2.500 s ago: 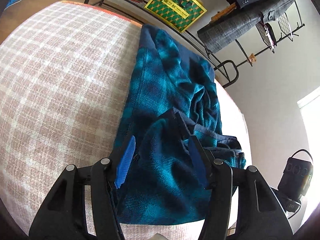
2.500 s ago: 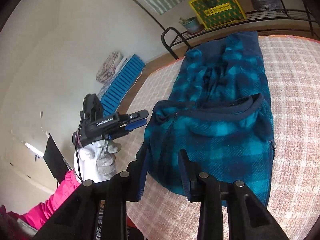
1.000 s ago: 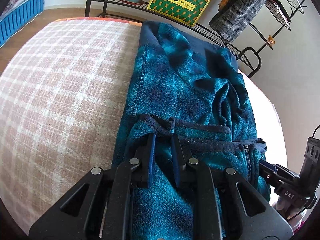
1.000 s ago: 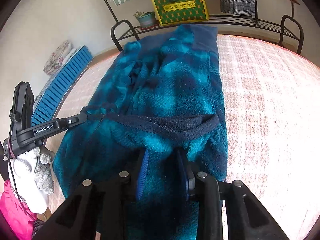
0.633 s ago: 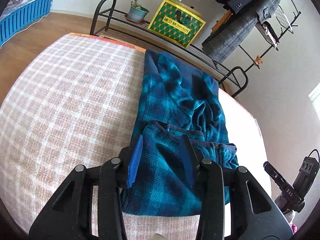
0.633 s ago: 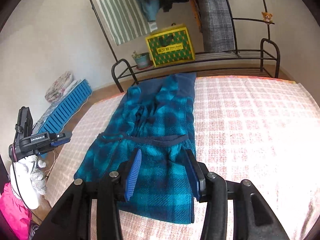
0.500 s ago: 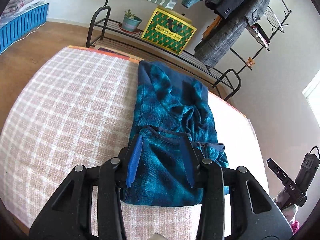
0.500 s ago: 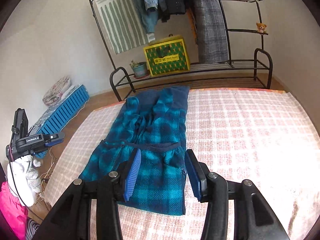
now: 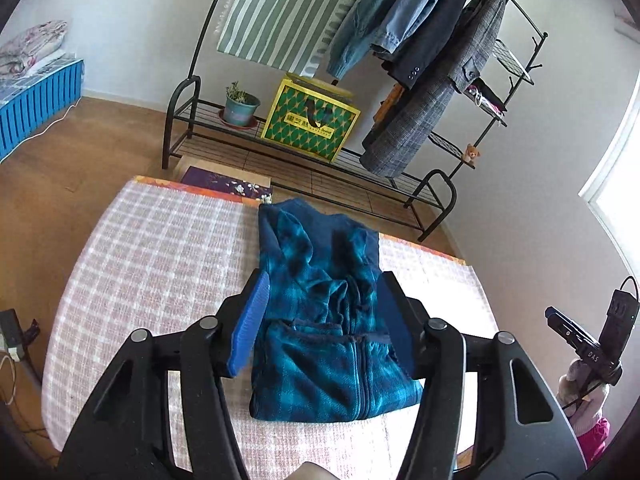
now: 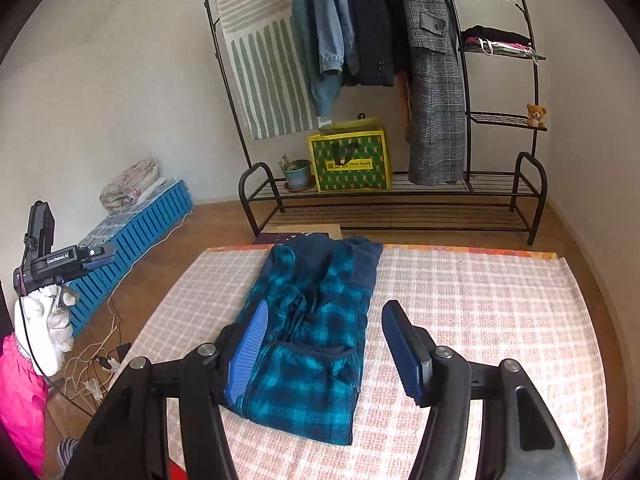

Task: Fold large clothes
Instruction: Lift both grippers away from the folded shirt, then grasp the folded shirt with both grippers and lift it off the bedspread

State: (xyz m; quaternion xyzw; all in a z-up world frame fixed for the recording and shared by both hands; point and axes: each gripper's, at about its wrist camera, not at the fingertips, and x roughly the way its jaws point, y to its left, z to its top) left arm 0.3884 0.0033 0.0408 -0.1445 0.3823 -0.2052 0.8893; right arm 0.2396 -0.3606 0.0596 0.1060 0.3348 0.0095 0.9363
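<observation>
A teal and navy plaid fleece jacket (image 9: 320, 320) lies in a long narrow fold on the checked pink bed cover (image 9: 160, 264), its near end doubled over, zip showing. It also shows in the right wrist view (image 10: 312, 340). My left gripper (image 9: 320, 320) is open and empty, raised well above the jacket. My right gripper (image 10: 324, 344) is open and empty, raised above the jacket's right side. The right gripper appears at the right edge of the left wrist view (image 9: 580, 348); the left gripper appears at the left of the right wrist view (image 10: 68, 260).
A black clothes rack (image 10: 400, 200) with hanging coats, a green and yellow bag (image 10: 352, 160) and a potted plant (image 10: 298, 172) stands beyond the bed's far edge. A blue slatted crate (image 10: 136, 224) sits on the wooden floor at left. Cables (image 10: 96, 364) lie by the bed.
Both grippers let go of the jacket after folding its near end over, opened, and rose up and back. The jacket now lies still on the bed.
</observation>
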